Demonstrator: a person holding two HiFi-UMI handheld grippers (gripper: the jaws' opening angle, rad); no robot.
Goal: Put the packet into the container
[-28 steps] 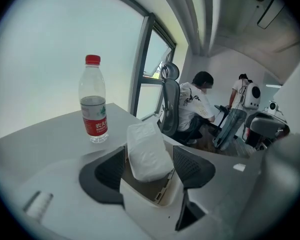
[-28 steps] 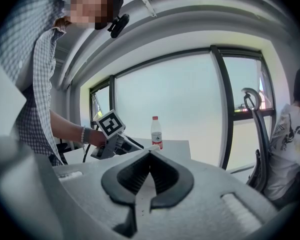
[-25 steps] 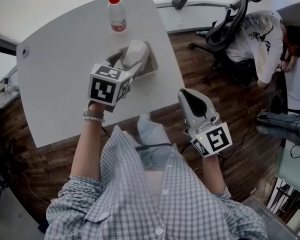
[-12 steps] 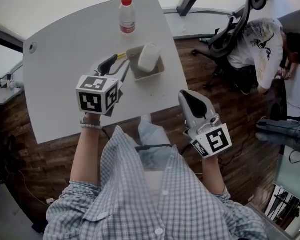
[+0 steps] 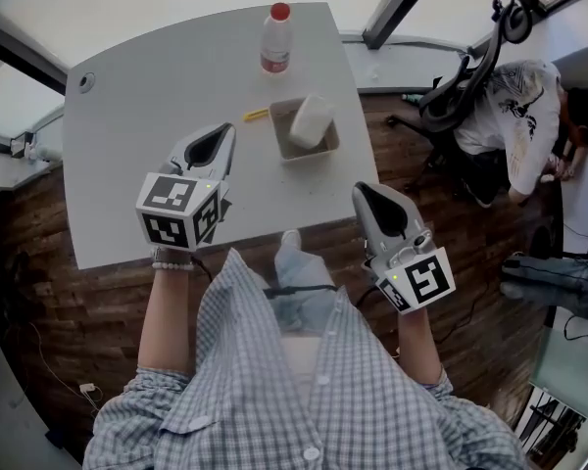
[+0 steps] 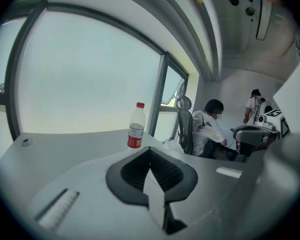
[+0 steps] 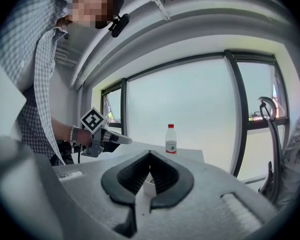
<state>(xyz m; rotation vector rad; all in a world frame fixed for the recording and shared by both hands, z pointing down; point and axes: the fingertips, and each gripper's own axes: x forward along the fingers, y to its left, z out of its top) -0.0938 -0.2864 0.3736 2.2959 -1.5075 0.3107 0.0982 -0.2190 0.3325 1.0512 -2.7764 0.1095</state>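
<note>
- Two-handed, holding one claw in each hand at a grey desk.
- Pointing the left claw out over the near part of the desk, tip aimed toward the far right corner, well apart from the container.
- Showing that claw's jaws pressed fully together, having just been closing, with nothing between them.
- Holding the right claw off the desk, just past the near right corner and above the wooden floor, with its jaws meeting at the tips and gripping nothing.
- Showing the white packet lying inside the shallow container, toward its far right side, touched by neither claw.
- Showing the container itself sitting beside the desk's right edge, roughly halfway along it.
- Showing a small yellow thing lying flat on the desk just off the container's far left corner; too small for telling more.
- Showing a clear bottle with a red cap standing upright near the far right corner, beyond the container and apart from it.
- Sharing the room with another person bending by an office chair, out beyond the desk's right edge.
</note>
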